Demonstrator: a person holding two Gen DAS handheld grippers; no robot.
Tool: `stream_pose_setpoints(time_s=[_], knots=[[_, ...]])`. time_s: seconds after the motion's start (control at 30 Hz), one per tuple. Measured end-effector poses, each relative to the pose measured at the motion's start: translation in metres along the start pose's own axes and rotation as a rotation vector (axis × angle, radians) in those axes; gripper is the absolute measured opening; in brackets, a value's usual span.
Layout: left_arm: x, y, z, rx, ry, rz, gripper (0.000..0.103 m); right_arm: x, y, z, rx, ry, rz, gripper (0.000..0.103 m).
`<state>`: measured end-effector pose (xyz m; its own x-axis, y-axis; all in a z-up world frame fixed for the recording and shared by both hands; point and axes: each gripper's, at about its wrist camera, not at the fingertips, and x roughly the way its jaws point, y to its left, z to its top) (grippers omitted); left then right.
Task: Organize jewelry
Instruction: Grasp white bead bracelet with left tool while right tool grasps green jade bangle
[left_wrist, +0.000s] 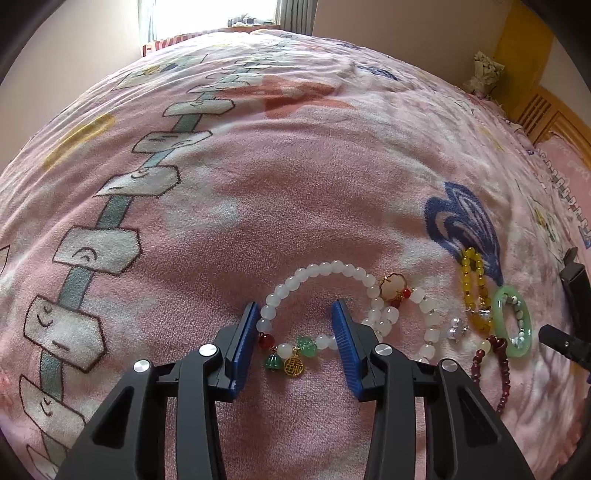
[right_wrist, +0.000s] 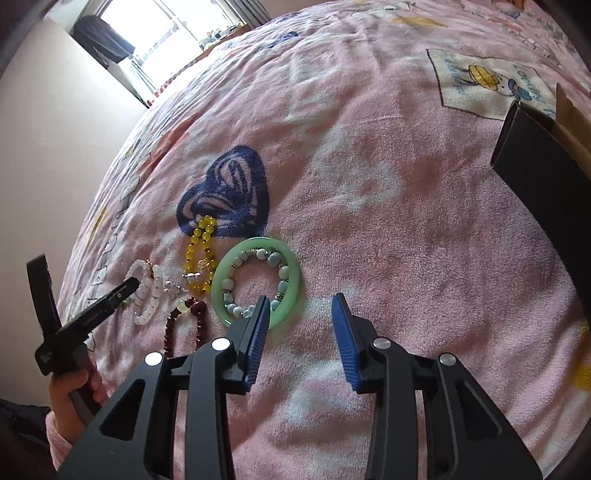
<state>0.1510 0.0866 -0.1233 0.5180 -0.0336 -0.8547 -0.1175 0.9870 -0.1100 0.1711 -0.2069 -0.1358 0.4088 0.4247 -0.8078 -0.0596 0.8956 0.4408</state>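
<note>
Several bracelets lie on a pink blanket (left_wrist: 258, 166). My left gripper (left_wrist: 297, 308) is open, its jaws straddling a white bead bracelet (left_wrist: 314, 271) with green charms and a gold charm. To its right lie a second white bead bracelet (left_wrist: 424, 314), a yellow bead bracelet (left_wrist: 472, 291), a green jade bangle (left_wrist: 498, 317) and a dark red bead string (left_wrist: 504, 373). My right gripper (right_wrist: 299, 306) is open and empty, its left finger just over the green bangle (right_wrist: 291, 266), which rings a pale blue bead bracelet (right_wrist: 277, 258). The yellow bracelet (right_wrist: 199, 251) lies left of it.
A black open box (right_wrist: 543, 177) with a brown inside stands at the right edge of the right wrist view. A window and wall are at the far end of the bed. A wooden headboard (left_wrist: 543, 110) is at the right. The left gripper's body (right_wrist: 92, 317) shows in the right wrist view.
</note>
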Motion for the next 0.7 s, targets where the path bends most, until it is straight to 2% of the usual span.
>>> stream_pose_setpoints(time_s=[0.13, 0.23, 0.27, 0.3, 0.47, 0.63, 0.7], knots=[[0.003, 0.0, 0.0, 0.01, -0.008, 0.008, 0.039, 0.01, 0.002, 0.005, 0.017, -0.016, -0.014, 0.033], [0.004, -0.002, -0.003, 0.026, -0.008, 0.03, 0.035, 0.021, 0.004, 0.007, 0.028, -0.019, -0.012, 0.021], [0.003, -0.002, -0.003, 0.028, -0.011, 0.035, 0.031, 0.023, 0.005, 0.007, 0.027, -0.028, -0.021, 0.013], [0.003, -0.001, -0.003, 0.027, -0.016, 0.044, 0.029, 0.024, 0.006, 0.007, 0.026, -0.036, -0.023, 0.01], [0.004, 0.004, -0.002, 0.009, -0.012, 0.028, 0.027, 0.025, 0.005, 0.008, 0.02, -0.041, -0.012, 0.01], [0.004, -0.003, -0.005, 0.05, -0.022, 0.06, 0.027, 0.028, -0.005, 0.007, 0.065, -0.035, 0.04, 0.01], [0.003, -0.003, -0.005, 0.043, -0.032, 0.069, 0.022, 0.026, -0.006, 0.006, 0.066, -0.043, 0.046, 0.01]])
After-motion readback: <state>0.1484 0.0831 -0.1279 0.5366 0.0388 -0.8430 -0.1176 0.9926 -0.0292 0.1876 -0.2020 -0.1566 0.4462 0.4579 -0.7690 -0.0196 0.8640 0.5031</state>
